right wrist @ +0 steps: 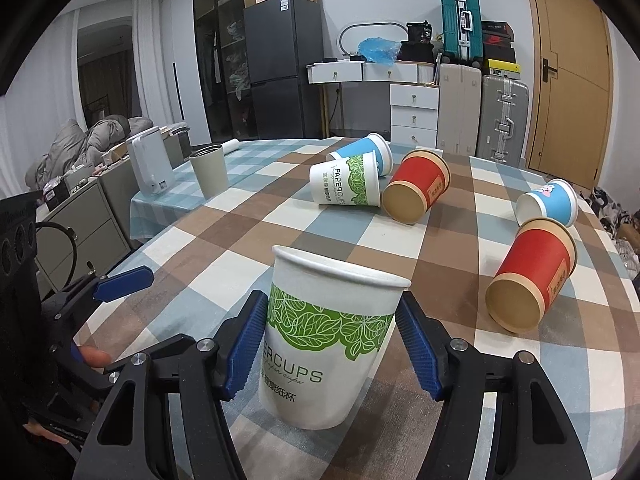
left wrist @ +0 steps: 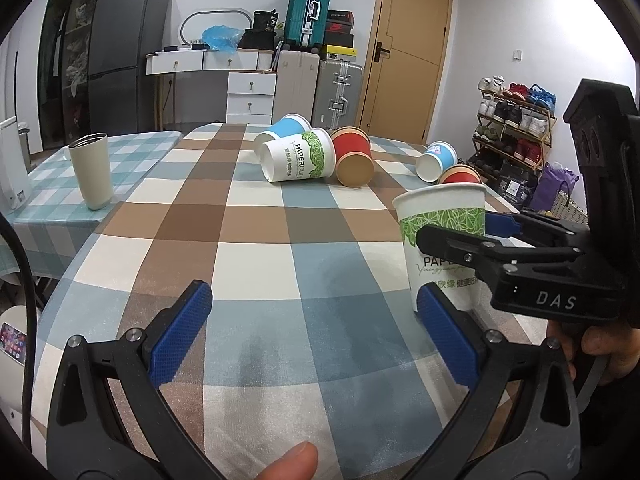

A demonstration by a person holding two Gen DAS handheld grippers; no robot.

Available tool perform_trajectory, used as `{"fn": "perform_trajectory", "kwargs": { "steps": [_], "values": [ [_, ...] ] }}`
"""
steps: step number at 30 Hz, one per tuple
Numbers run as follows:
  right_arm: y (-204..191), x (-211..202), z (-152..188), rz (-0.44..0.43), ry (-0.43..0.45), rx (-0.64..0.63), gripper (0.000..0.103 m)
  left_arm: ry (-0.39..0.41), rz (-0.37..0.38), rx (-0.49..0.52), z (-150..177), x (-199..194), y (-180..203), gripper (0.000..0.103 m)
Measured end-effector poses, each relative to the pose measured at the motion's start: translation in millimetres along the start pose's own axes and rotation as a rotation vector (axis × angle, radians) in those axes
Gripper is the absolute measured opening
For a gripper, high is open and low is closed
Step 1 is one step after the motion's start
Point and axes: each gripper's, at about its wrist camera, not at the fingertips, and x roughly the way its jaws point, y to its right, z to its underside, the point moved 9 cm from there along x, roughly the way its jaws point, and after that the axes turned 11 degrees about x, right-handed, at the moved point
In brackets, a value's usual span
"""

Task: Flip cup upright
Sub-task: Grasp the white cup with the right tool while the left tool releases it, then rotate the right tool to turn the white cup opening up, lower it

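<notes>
A white paper cup with a green leaf band stands upright, mouth up, on the checked tablecloth. My right gripper is shut on it, blue pads on both sides of its wall. In the left wrist view the same cup is at the right with the right gripper around it. My left gripper is open and empty above the cloth, left of the cup. It also shows at the left edge of the right wrist view.
Several paper cups lie on their sides farther back: a white-green one, a blue one, a red one, a small blue one, another red one. A grey tumbler stands upright far left. The table's edge runs along the left.
</notes>
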Motion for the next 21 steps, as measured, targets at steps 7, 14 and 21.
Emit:
{"fn": "perform_trajectory", "kwargs": {
  "steps": [7, 14, 21],
  "values": [
    [-6.4, -14.7, 12.1, -0.042, -0.015, -0.046, 0.063, 0.000, 0.000, -0.001, 0.2, 0.3, 0.4, 0.102],
    [-7.6, -28.3, 26.2, -0.071, -0.014, -0.100, 0.063, 0.000, -0.001, 0.000, 0.2, 0.2, 0.0, 0.102],
    [-8.0, -31.2, 27.4, -0.047, 0.042, -0.121, 0.062, 0.005, -0.004, 0.000, -0.3, -0.1, 0.7, 0.102]
  ]
}}
